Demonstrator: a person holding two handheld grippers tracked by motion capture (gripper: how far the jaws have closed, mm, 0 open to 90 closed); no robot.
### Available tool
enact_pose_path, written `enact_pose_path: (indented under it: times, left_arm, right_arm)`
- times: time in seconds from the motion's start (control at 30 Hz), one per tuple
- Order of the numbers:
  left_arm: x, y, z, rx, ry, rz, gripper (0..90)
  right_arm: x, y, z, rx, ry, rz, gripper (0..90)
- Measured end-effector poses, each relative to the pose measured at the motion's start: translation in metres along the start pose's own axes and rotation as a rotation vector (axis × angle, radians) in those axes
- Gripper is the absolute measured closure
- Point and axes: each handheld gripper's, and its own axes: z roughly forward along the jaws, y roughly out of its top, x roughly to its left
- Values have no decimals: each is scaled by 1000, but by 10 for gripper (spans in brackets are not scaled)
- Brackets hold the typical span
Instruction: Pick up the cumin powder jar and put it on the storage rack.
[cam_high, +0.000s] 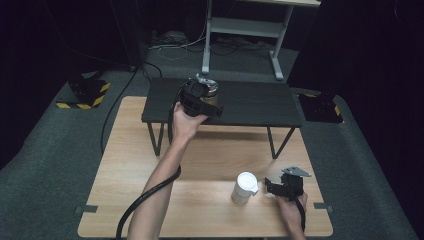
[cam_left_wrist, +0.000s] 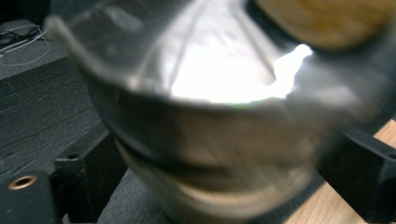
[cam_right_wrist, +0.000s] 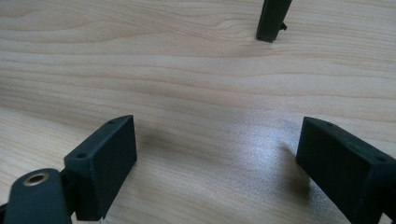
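- Left gripper (cam_high: 209, 101): jaws spread around the metal jar (cam_left_wrist: 210, 130) on the black shelf (cam_high: 260, 102); placement apparently complete.
- Right gripper (cam_high: 272, 186): wide open, empty, beside the white cup (cam_high: 244, 188), untouched below the shelf.

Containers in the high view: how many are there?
2. A jar stands on the black shelf; a white cup stands on the wooden table. None seems hidden.

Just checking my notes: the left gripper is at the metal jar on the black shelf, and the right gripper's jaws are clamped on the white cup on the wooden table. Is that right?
Not quite. The right gripper holds nothing: in the right gripper view its jaws stand open over bare wooden table. The high view shows the white cup beside it. The left gripper is at the metal jar on the black shelf.
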Motion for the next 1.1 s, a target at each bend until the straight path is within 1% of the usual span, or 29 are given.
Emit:
enact_pose_path:
  times: [0.13, 0.23, 0.33, 0.53, 0.67, 0.83, 0.9, 0.93, 0.97, 1.03, 1.1]
  left_arm:
    - [-4, -8, -9, -14, 18, 0, 38]
    - [-4, -16, -17, -31, 20, -9, 29]
    - [-4, -26, -28, -39, 29, -1, 28]
    - [-1, -47, -43, -55, 21, -21, 28]
    - [0, -59, -50, -64, 10, -27, 28]
    - [-2, -71, -55, -61, 7, -12, 29]
    - [-3, -77, -57, -66, 4, -11, 32]
    - [-3, -84, -59, -73, -2, -9, 32]
    - [-3, -84, -59, -73, -2, -9, 33]
    - [-4, -94, -62, -81, -6, -10, 34]
    - [-6, -104, -63, -82, 1, 1, 35]
  right_arm:
    - [0, 0, 0, 0, -2, -3, 116]
    - [1, 0, 0, 2, -3, -6, 117]
    - [1, 0, 0, 3, -4, -7, 116]
    - [2, 1, 0, 4, -6, -10, 115]
    - [2, 1, 0, 4, -6, -10, 115]
    - [2, 1, 0, 4, -6, -11, 115]
    - [2, 1, 0, 4, -6, -11, 115]
    - [2, 1, 0, 4, -6, -11, 115]
    - [2, 1, 0, 4, -6, -11, 115]
    - [2, 1, 0, 4, -6, -11, 115]
    - [2, 1, 0, 4, -6, -11, 115]
